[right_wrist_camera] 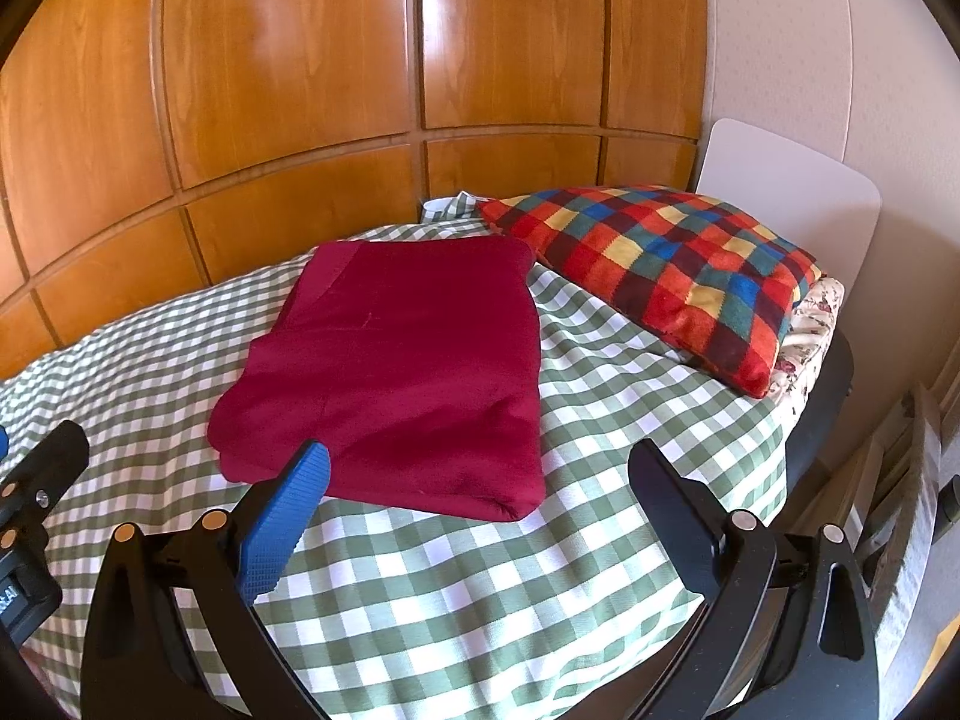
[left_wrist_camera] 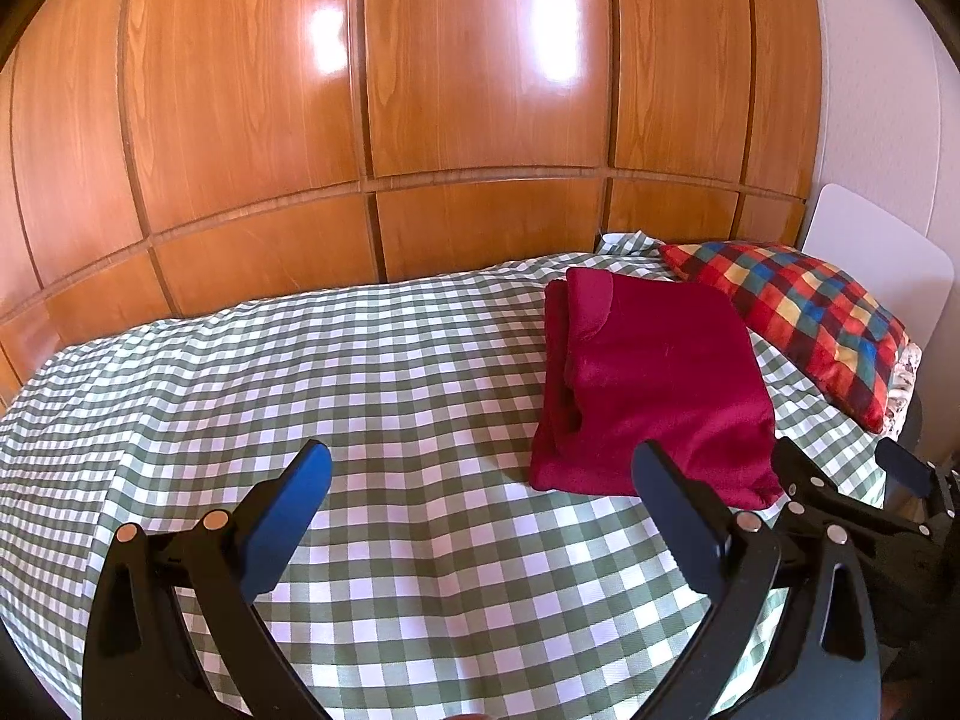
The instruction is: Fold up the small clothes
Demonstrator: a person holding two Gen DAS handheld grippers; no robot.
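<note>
Two black two-finger grippers with blue pads hover over the green-and-white checked bedcover: the left gripper spread wide and empty, the right gripper likewise. The folded dark-red fabric garment lies flat at the right gripper's twelve o'clock. At two o'clock, just beside the garment, rests a multicoloured checked cushion.

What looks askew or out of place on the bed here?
Nothing stands out. The red garment lies folded flat on the checked cover, beside the pillow. Both grippers, left and right, are open and empty.
</note>
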